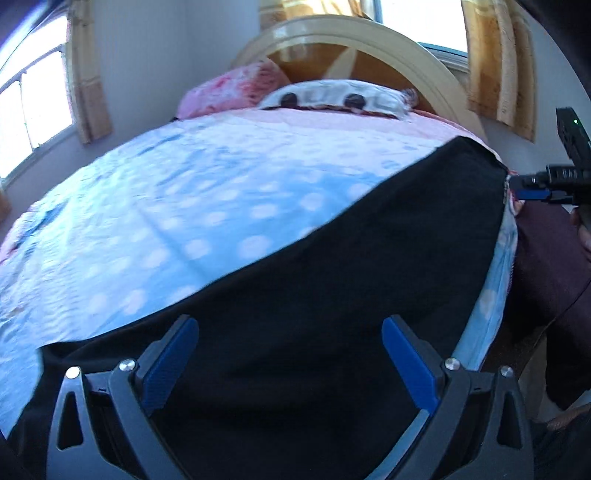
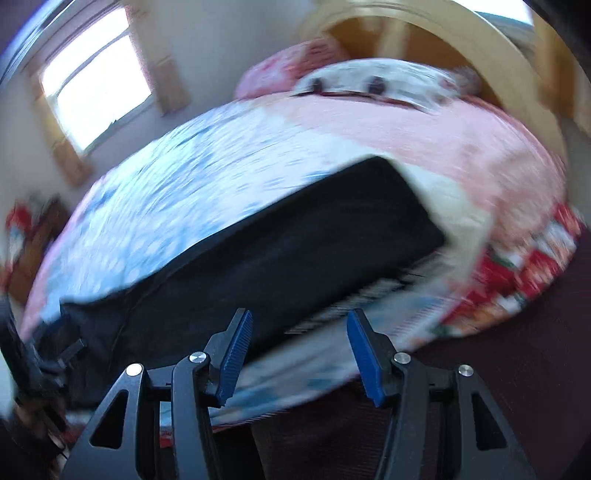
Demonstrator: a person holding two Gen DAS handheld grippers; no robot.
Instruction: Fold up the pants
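Note:
Black pants lie flat along the near edge of a bed; they also show in the right wrist view, blurred. My left gripper is open, its blue-padded fingers spread just above the pants' near end. My right gripper is open and empty, over the bed edge beside the pants. It also shows from the side at the right edge of the left wrist view, by the pants' far corner. The left gripper shows dimly at the left edge of the right wrist view.
The bed has a blue dotted and pink cover, with pillows and a curved wooden headboard at the far end. Windows with curtains stand at left and behind. Dark floor lies to the right of the bed.

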